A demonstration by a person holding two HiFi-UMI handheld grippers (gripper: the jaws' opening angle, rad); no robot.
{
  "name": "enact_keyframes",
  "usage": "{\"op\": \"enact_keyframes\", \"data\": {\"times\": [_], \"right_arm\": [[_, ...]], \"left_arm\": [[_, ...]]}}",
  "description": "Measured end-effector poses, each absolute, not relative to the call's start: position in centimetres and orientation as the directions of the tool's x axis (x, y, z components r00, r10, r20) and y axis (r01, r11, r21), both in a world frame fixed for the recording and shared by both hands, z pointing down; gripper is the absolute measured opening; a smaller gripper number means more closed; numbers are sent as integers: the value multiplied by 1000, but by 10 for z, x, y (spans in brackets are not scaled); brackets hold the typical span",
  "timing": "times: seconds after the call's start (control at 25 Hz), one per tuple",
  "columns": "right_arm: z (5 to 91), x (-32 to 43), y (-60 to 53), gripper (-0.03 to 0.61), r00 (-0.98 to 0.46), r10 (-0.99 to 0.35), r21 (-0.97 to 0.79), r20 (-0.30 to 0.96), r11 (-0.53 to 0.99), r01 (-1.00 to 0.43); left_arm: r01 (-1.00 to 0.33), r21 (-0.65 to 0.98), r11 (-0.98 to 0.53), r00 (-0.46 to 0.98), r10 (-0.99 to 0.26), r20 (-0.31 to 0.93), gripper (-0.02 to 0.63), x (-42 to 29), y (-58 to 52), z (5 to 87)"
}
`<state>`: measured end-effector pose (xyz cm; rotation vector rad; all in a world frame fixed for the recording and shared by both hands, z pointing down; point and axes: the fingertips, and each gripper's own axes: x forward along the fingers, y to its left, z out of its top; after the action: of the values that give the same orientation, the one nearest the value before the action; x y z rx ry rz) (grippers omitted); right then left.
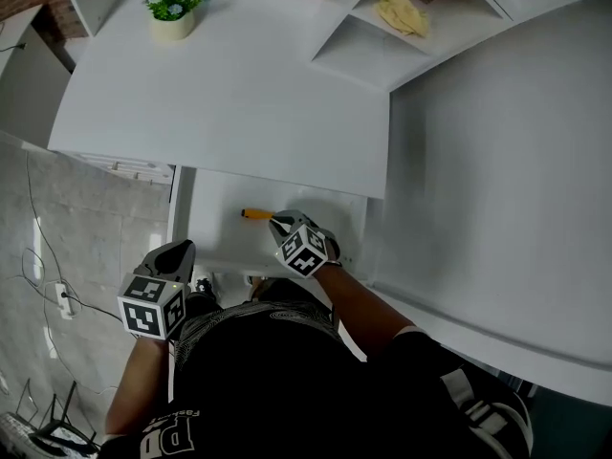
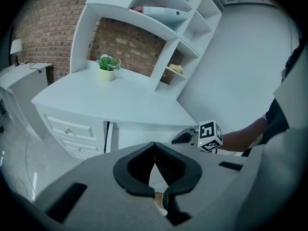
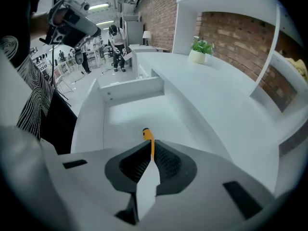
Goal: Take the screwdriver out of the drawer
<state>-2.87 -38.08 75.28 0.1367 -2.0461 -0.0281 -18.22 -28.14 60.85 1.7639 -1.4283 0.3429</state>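
The screwdriver (image 1: 256, 214), with an orange handle, lies in the open white drawer (image 1: 206, 232) under the desk. My right gripper (image 1: 284, 225) reaches into the drawer and is shut on it; in the right gripper view the orange handle (image 3: 147, 134) sticks out from between the closed jaws of the right gripper (image 3: 152, 144). My left gripper (image 1: 175, 252) hangs outside the drawer at its front left, shut with nothing in it. The left gripper view shows that gripper's closed tips (image 2: 155, 145) and the right gripper (image 2: 182, 138) beyond them.
The white desk top (image 1: 229, 94) overhangs the drawer's back. On it stands a potted plant (image 1: 173, 6). A yellow cloth (image 1: 402, 12) lies on a shelf at the right. Small drawers (image 2: 67, 131) are at the left. Cables and a power strip (image 1: 59, 295) lie on the floor.
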Motion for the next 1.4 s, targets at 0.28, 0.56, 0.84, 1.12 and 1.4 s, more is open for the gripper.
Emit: {"op": "enact_keyframes", "data": {"times": [0.28, 0.56, 0.84, 1.12, 1.4], "right_arm": [[781, -35, -379, 35, -397, -77, 107, 914, 993, 54], [814, -32, -383, 48, -315, -55, 102, 948, 986, 135], [837, -28, -382, 60, -259, -36, 87, 965, 979, 186], [849, -32, -385, 63, -227, -27, 83, 973, 967, 239], [858, -36, -386, 86, -196, -15, 75, 981, 951, 301]], "left_arm": [[-906, 423, 21, 297, -680, 671, 15, -186, -277, 613], [-904, 423, 57, 274, -682, 678, 15, -190, -272, 616], [-903, 419, 90, 252, -680, 689, 15, -193, -265, 617], [-903, 413, 122, 229, -675, 701, 15, -197, -255, 619], [-899, 411, 152, 211, -672, 709, 15, -199, -249, 621]]}}
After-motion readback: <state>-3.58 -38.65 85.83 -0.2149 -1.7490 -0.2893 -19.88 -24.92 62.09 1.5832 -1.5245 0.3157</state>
